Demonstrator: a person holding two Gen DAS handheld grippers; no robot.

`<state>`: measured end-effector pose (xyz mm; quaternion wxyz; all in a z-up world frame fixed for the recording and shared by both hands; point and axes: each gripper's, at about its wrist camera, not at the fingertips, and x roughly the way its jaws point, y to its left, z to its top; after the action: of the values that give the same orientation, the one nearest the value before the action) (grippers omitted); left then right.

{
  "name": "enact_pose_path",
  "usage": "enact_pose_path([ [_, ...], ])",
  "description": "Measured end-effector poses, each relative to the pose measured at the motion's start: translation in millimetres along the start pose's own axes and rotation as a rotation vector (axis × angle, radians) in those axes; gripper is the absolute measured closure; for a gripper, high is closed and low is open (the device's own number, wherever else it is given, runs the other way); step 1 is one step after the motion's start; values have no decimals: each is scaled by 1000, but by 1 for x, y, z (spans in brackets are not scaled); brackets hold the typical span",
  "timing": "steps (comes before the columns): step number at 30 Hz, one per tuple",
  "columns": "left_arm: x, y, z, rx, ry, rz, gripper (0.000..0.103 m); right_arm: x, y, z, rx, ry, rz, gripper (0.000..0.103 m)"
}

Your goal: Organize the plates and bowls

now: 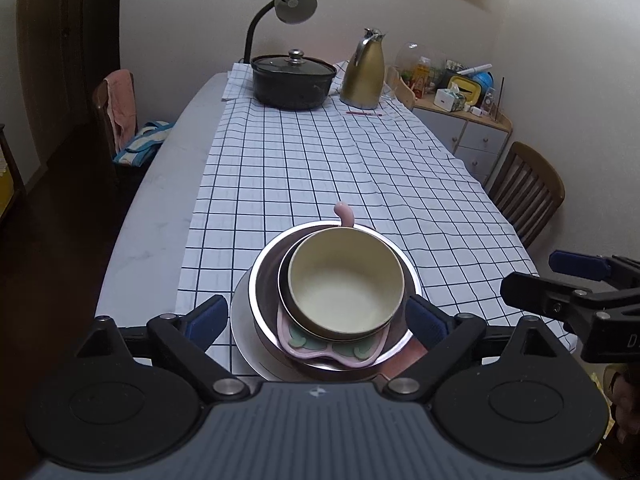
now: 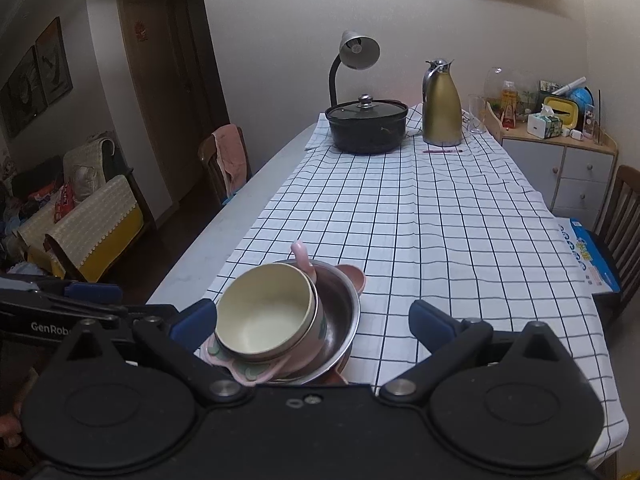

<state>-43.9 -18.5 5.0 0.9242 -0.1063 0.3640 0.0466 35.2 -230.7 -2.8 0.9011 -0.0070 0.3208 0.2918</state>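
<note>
Left wrist view: the dishes are seen gathered into one nest near the near edge of the table (image 1: 160, 216), on the checked tablecloth (image 1: 320, 168). A cream bowl (image 1: 346, 280) is seated on a pink butterfly-shaped dish (image 1: 332, 346), which lies inside a steel bowl (image 1: 264, 300), and that in turn is carried by a white plate (image 1: 242, 320); a reddish-pink piece shows under the steel bowl at its right side, though what it is cannot be told. A pink spoon handle (image 1: 344, 214) stands up behind the cream bowl. The largest piece appears to have been put lowest so that the smaller ones are cradled and the pile stays steady.

The left gripper (image 1: 320, 322) is held with its jaws spread wide on either side of the stack, nothing pinched, the pads clear of the steel rim. The right gripper (image 2: 314, 316) is likewise spread and empty, set just to the right of the pile over bare cloth. Both are judged to be standing off so that the stack is not knocked, and the stacking looks essentially finished.

Toward the far edge, a lidded black pot (image 2: 366, 124), a gold jug (image 2: 442, 108) and a desk lamp (image 2: 356, 56) are kept well apart from the dishes, so the near end is left free for the work.
</note>
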Motion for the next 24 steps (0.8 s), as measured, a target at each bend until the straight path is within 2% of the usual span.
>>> enact_pose_path([
  [5,-11,-6,-1,10,-32,23,7,-7,5,0,-18,-16,4,0],
  [12,-26,-19,-3,39,-90,36,7,-20,11,0,-57,-82,-14,0],
  [24,-36,-29,-4,51,-125,32,7,-28,2,-3,-16,-102,14,0],
])
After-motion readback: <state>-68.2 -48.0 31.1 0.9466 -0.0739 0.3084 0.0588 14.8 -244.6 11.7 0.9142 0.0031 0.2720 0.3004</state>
